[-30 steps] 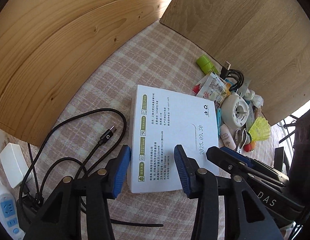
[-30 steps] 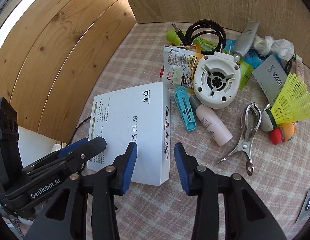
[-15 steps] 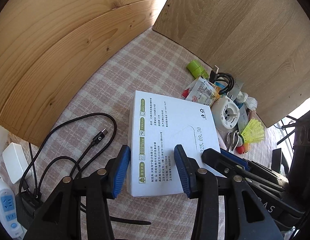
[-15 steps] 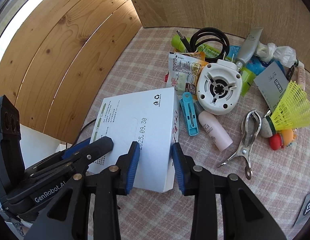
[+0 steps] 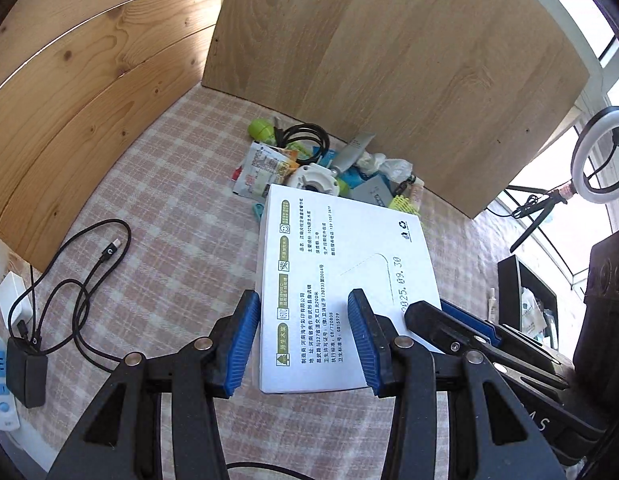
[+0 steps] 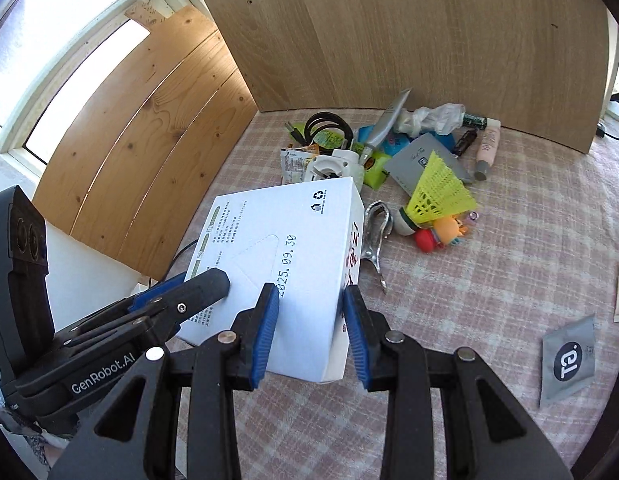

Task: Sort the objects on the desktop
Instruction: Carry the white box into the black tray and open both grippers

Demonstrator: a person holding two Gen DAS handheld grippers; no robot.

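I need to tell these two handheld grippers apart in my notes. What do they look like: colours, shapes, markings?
The left gripper and the right gripper look alike: black plastic frames with triangular cut-outs, silver round pivot pins, and ribbed blue pads lining the jaws. From the right wrist view, the left unit's side reads "GenRobot.AI" in white. No sleeves or cables show on either.
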